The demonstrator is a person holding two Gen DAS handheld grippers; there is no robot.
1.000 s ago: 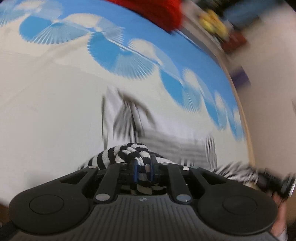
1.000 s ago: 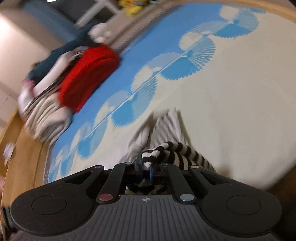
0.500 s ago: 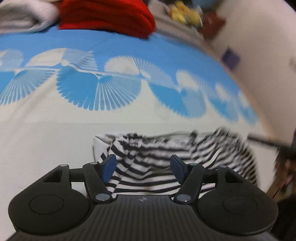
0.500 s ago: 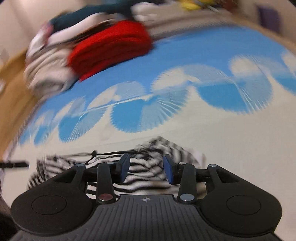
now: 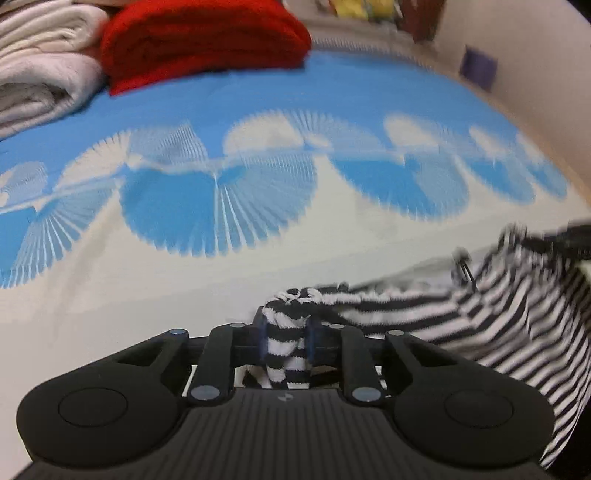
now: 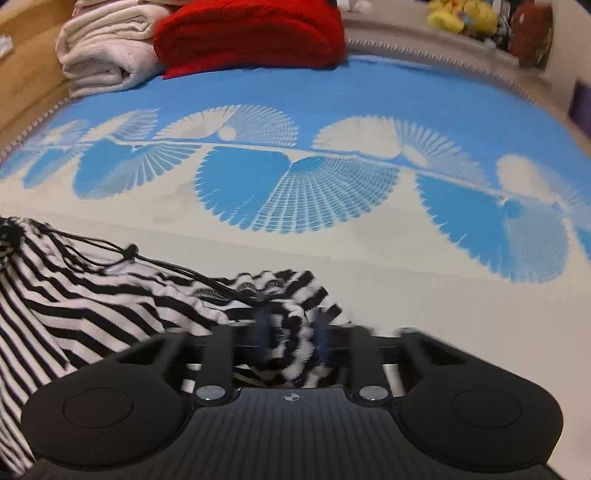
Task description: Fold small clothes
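A small black-and-white striped garment [image 5: 480, 325] with a black drawstring [image 6: 162, 264] hangs stretched between my two grippers, just above the bed. My left gripper [image 5: 286, 339] is shut on one bunched corner of it. The cloth runs off to the right in the left wrist view. My right gripper [image 6: 291, 336] is shut on the other bunched corner [image 6: 295, 314]. There the cloth [image 6: 92, 302] runs off to the left. The right gripper's fingers are blurred.
The bed cover [image 6: 369, 266] is cream near me, with blue fan patterns further back. A folded red blanket [image 6: 251, 33] and rolled white towels [image 6: 107, 55] lie at the far edge. Yellow soft toys [image 6: 461, 16] sit on a ledge behind. A wooden bed frame [image 6: 22, 85] runs along the left.
Half a second ago both grippers were open over the garment lying on the bed. Both have since shut on its corners and the cloth is lifted and pulled taut between them.
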